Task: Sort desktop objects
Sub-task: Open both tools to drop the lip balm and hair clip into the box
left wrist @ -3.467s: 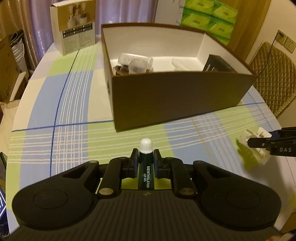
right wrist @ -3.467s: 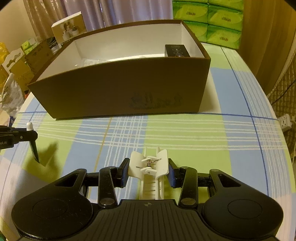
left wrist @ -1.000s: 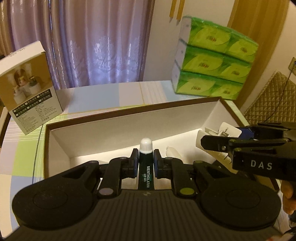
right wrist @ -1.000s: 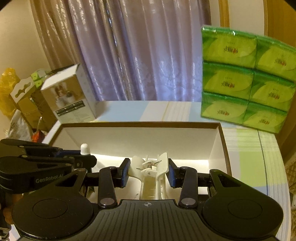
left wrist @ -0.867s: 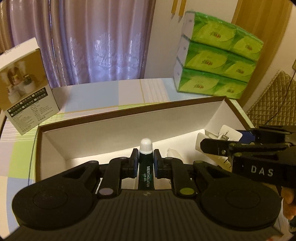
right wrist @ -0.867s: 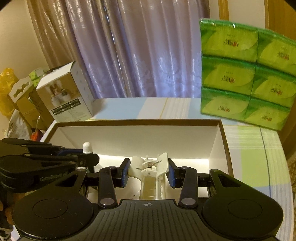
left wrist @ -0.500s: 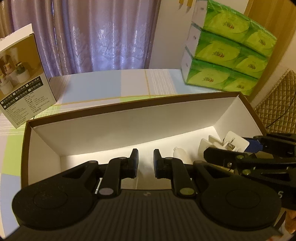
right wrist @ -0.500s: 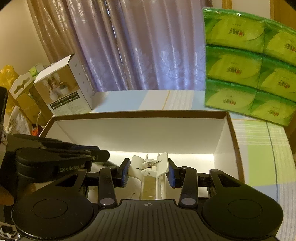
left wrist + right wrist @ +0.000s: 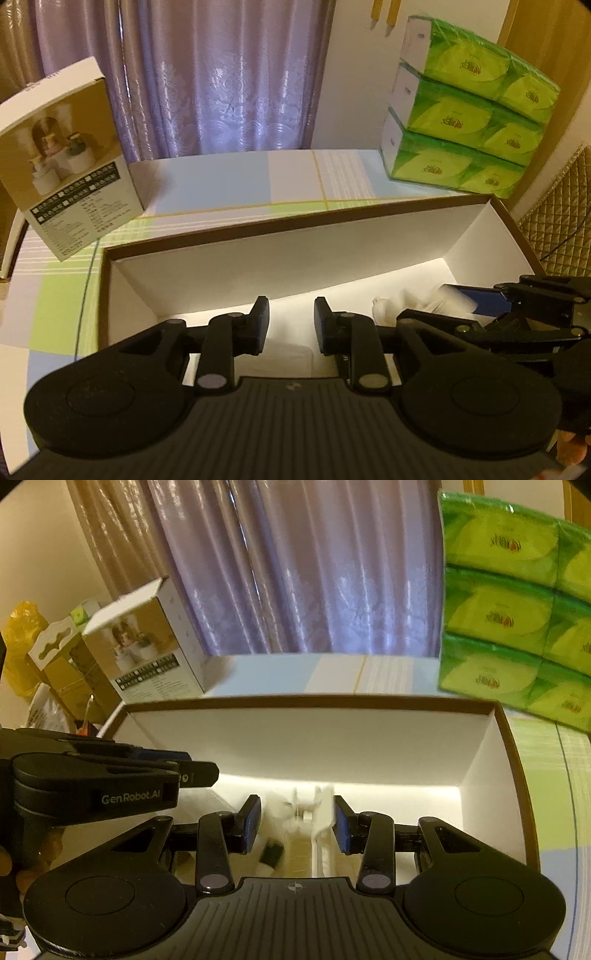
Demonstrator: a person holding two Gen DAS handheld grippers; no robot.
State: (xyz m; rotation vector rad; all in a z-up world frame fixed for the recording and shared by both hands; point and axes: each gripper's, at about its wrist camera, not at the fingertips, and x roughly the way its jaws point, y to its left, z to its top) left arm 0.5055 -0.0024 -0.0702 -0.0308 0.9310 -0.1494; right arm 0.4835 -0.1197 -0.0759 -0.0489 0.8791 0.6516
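Brown cardboard box [image 9: 369,218] with white walls sits on the checked desk [image 9: 221,184]. Both tools hang over its open top. The left hand-held gripper [image 9: 288,325] has its jaws apart with nothing between them. The right hand-held gripper [image 9: 295,819] has its jaws wide too, and the white clip [image 9: 319,812] is blurry in the gap between them, inside the box; I cannot tell if it touches the pads. A dark little tube [image 9: 271,853] lies on the box floor below. Green tissue packs [image 9: 469,125] stand at the desk's far right corner, and a product box [image 9: 70,170] at the far left.
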